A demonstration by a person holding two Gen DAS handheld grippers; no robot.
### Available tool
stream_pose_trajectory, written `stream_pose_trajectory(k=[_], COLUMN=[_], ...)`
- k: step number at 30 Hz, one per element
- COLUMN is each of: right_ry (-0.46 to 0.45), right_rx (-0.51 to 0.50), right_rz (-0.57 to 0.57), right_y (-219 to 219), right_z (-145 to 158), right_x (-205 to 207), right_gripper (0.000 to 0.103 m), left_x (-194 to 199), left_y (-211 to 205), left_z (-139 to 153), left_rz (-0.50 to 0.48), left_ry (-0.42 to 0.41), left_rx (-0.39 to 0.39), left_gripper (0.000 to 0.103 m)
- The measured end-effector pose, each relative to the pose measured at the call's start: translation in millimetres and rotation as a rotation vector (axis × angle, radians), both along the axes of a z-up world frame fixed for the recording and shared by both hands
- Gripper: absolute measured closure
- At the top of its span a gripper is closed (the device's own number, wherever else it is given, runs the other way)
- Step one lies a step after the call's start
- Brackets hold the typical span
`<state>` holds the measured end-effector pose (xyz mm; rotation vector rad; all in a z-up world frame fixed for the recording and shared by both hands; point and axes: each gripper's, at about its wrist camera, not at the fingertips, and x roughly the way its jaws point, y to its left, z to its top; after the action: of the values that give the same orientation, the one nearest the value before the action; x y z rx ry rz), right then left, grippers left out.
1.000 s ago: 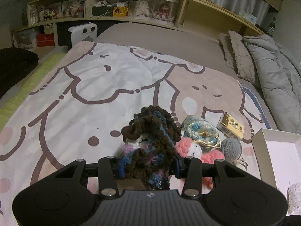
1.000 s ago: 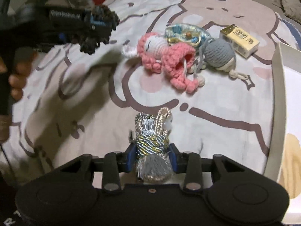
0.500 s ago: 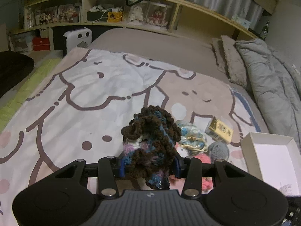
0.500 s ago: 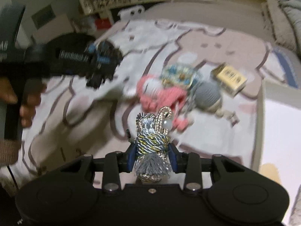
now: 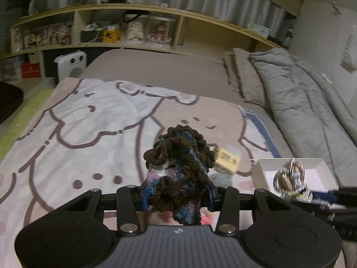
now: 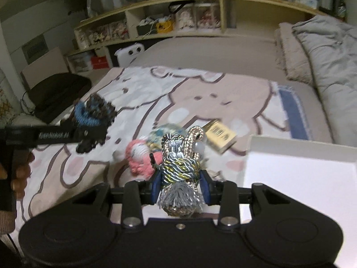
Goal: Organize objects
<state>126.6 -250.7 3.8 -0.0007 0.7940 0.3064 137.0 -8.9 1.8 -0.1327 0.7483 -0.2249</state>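
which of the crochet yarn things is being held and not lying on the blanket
The dark brown and blue crochet yarn piece, clamped between the left gripper fingers. The pink crochet toy lies on the blanket, ungripped.

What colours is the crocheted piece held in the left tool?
The crochet piece is mostly dark brown with blue streaks and some pink and white; the left wrist view shows it best.

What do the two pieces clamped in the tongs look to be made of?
Dark frilly piece in the left tongs: crocheted yarn, brown with blue and pink, matte and fuzzy with ruffled loops. Knotted ornament in the right tongs: twisted cord, silver-grey with gold strands, shiny, ending in a grey tassel; likely synthetic.
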Motion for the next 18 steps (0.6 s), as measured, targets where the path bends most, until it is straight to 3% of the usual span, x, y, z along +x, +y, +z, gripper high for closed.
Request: stream_pose_trajectory(k=[8, 18], right_ry=[-0.032, -0.023], right_rx=[-0.026, -0.056], right_rz=[-0.112, -0.238], right_y=[-70.8, -154.0], right_z=[19.7, 13.7], right_x=[-12.2, -36.5], right_gripper=[0.066, 0.065], left_x=[-7.1, -14.2], left_y=[-51.0, -135.7], left_z=[9.7, 4.1], left_rz=[-0.095, -0.227], left_ry=[-0.02, -0.011], left_rx=[0.009, -0.003], left_gripper=[0.057, 0.057])
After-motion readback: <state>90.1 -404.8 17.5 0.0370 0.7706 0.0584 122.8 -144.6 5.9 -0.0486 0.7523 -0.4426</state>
